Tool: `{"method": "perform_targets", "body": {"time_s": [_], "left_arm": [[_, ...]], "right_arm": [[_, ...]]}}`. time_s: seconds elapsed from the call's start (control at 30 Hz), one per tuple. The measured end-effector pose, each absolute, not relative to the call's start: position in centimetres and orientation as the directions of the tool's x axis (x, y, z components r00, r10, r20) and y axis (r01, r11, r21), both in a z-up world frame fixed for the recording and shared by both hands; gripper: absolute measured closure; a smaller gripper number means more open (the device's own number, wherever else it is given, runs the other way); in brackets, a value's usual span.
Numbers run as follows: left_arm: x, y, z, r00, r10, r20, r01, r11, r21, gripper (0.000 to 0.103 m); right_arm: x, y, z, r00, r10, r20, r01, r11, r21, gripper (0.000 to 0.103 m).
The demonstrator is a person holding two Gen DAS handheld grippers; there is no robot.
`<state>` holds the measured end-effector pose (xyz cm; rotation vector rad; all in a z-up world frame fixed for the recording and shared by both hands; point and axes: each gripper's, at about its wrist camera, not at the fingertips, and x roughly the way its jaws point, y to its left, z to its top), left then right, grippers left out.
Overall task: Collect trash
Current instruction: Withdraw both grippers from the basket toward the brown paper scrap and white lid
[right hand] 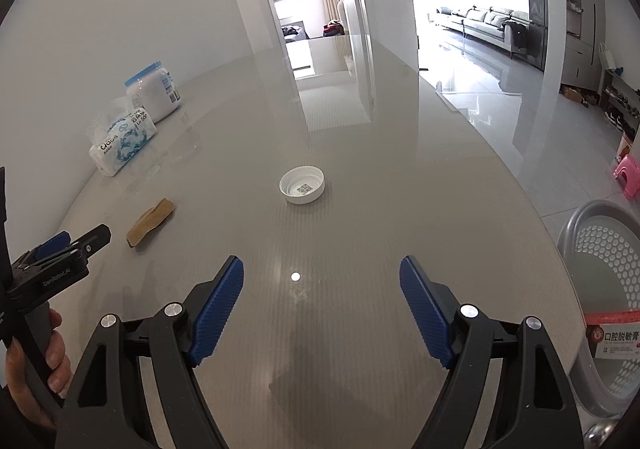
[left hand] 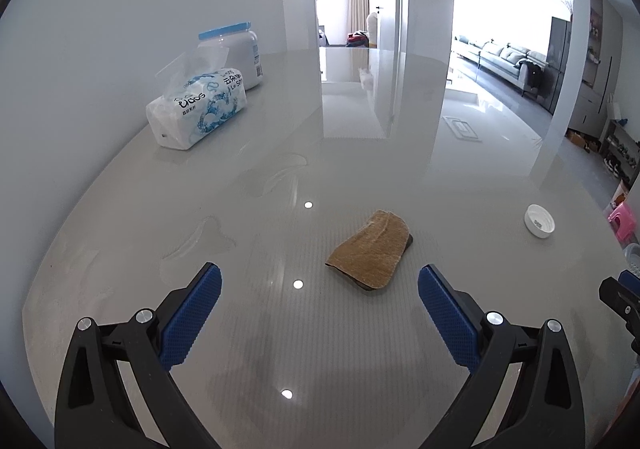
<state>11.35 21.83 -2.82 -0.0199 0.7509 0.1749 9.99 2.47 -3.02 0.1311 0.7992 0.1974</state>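
Through the left wrist camera, the left gripper [left hand: 320, 285] hovered low over the glossy grey table [left hand: 360, 129], its blue-padded jaws spread wide and holding nothing. Just beyond the fingertips, between them, a brown scrap of trash [left hand: 370, 251] lay flat on the tabletop, clear of both pads. Taking that scrap as the marker: a white bottle cap [left hand: 539, 221] sat open side up well off to its right, a tissue pack [left hand: 198, 107] stood far back to its left by the wall, and a blue-lidded jar [left hand: 240, 49] stood right behind the pack.

Over to the right wrist camera: the right gripper [right hand: 322, 287] was just as wide open, empty too. The white bottle cap [right hand: 302, 185] rested ahead of it, roughly centred between the jaws but well apart from them. The brown scrap [right hand: 151, 221] lay to the cap's left, with the left gripper [right hand: 76, 245] near it. A grey perforated basket [right hand: 600, 289] sat at the table's right edge, a toothpaste box [right hand: 616, 337] inside it.
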Motion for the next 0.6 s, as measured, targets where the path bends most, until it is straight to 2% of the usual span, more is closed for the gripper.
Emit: {"method": "perform_targets", "body": {"time_s": [0.6], "left_arm": [[13.3, 21.8, -3.5, 0.698, 0.153, -0.699, -0.163, 0.985, 0.053, 0.006]], "right_arm": [[17.5, 5.9, -4.3, 0.627, 0.18, -0.758, -0.148, 0.983, 0.11, 0.026]]}}
